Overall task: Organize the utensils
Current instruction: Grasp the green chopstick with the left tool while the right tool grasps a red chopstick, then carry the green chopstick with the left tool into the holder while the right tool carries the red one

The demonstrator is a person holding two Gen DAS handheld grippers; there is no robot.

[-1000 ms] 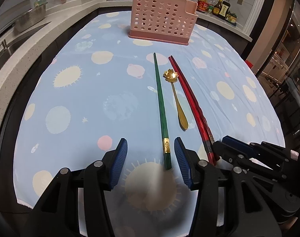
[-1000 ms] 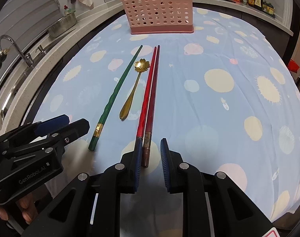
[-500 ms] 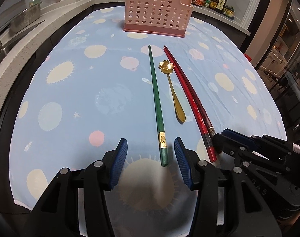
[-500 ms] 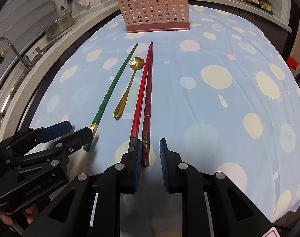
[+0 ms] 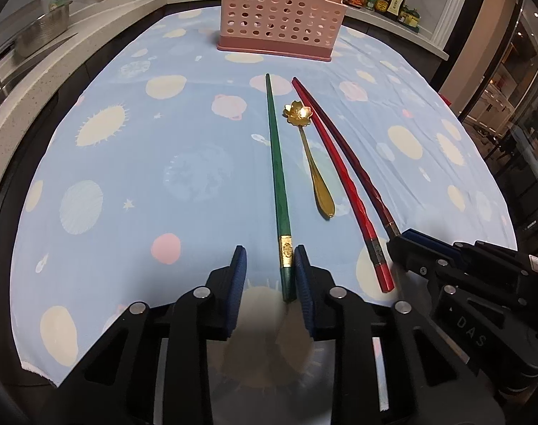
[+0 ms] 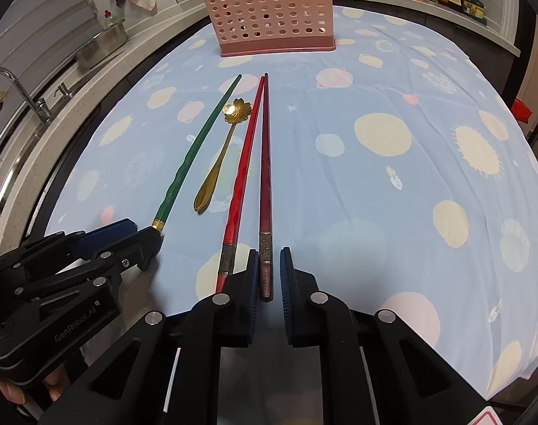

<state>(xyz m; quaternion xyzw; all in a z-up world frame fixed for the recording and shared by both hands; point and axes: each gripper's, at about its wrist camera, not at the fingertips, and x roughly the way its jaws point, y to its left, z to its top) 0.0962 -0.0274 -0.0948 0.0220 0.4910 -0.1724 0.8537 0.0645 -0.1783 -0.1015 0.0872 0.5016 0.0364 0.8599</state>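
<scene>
Pink caddy [image 5: 281, 17]: my landmark, a perforated plastic holder upright at the far end of the worktop [image 5: 134, 163]; light and rigid; some utensils already stand in it.
Dark red chopstick [image 6: 264, 177]: lies lengthwise, thin tip toward the caddy, butt between my right tongs [image 6: 269, 279]; I judge it light, stiff and lacquer-slick, best taken at the thick banded butt.
Bright red chopstick [image 6: 242, 177]: just beside the dark one on its left, tips nearly touching near the caddy; same handling.
Green chopstick [image 5: 278, 177]: left of the spoon, tip toward the caddy, gold-banded butt inside my left tongs [image 5: 269, 272]; slim and slippery, grip over the band.
Gold spoon [image 5: 309, 156]: between green and red, flower-shaped bowl toward the caddy; small metal, likely to slide; take the handle.
Left tongs: spread, right pad against the green butt, not yet pinching.
Right tongs: narrowly parted around the dark red butt, not clamped.
</scene>
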